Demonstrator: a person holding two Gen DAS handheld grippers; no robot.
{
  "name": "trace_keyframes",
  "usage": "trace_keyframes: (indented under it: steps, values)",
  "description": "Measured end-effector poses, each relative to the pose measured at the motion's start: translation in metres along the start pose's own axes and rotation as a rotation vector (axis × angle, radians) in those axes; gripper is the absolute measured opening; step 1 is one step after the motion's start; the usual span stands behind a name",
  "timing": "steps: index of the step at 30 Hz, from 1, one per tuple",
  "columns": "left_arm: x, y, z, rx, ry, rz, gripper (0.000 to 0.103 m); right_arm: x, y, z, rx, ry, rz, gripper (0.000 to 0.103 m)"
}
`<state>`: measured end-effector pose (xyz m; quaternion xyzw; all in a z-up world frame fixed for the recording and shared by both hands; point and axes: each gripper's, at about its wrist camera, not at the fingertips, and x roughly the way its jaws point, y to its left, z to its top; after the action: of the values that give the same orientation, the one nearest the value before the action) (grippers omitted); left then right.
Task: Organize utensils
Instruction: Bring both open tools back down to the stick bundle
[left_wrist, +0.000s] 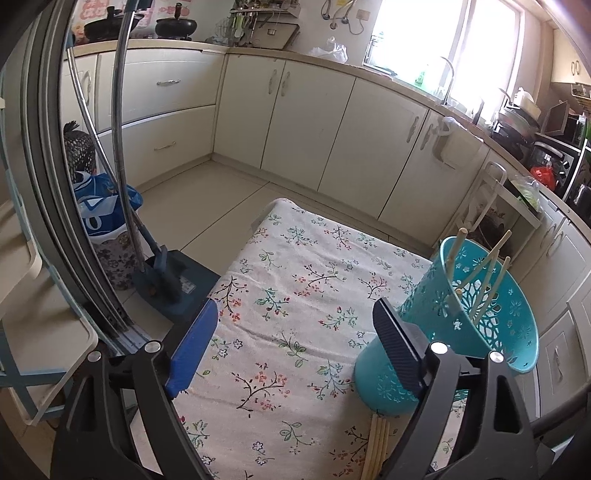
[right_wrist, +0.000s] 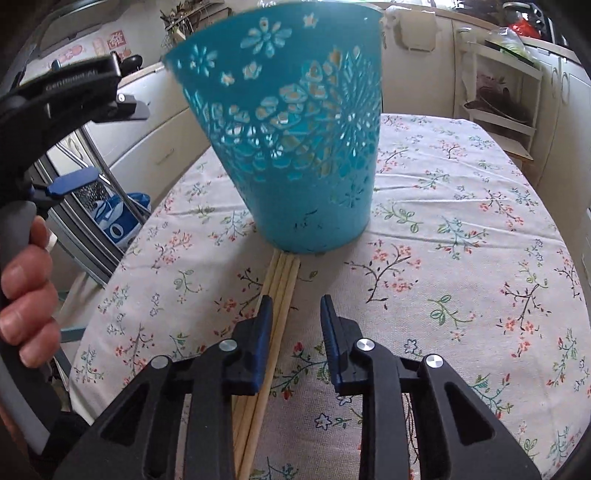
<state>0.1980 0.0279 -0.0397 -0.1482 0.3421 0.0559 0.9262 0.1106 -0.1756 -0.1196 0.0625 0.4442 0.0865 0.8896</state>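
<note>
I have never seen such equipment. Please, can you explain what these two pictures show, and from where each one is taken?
A person holds a handheld gripper in each hand, and each carries a camera looking forward along its fingers. One picture is from the left gripper, the other from the right gripper. Both are open and hold nothing. On the flowered tablecloth stands a turquoise basket, which appears tilted, with some chopsticks inside. More chopsticks lie on the cloth just in front of the basket. The right gripper is low over them, one finger beside the bundle. In the right picture, the person's hand holds the left gripper.
</note>
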Motion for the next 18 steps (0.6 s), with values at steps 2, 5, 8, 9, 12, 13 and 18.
trace_keyframes:
  steps: [2, 5, 8, 9, 12, 13, 18]
  values:
    - [0.001, -0.001, -0.001, 0.014, 0.001, 0.006, 0.082, 0.005, 0.000, -0.002, -0.005, 0.023, -0.002, 0.026]
    - [0.002, -0.004, -0.004, 0.031, 0.006, 0.013, 0.082, 0.007, -0.001, -0.003, -0.009, 0.029, -0.001, 0.026]
    - [0.003, -0.004, -0.005, 0.050, 0.012, 0.021, 0.083, 0.006, -0.001, -0.003, -0.018, 0.030, -0.011, 0.026]
    - [0.004, -0.005, -0.007, 0.061, 0.017, 0.026, 0.083, 0.006, 0.000, -0.003, -0.027, 0.029, -0.018, 0.025]
    - [0.007, -0.006, -0.013, 0.100, 0.044, 0.028, 0.083, 0.007, 0.004, -0.003, -0.064, 0.030, -0.055, 0.016]
    - [0.009, -0.008, -0.016, 0.121, 0.061, 0.025, 0.083, 0.007, 0.005, -0.004, -0.080, 0.030, -0.067, 0.015]
    - [0.021, -0.029, -0.048, 0.300, 0.188, -0.015, 0.083, 0.003, -0.004, -0.006, -0.066, 0.024, -0.077, 0.014]
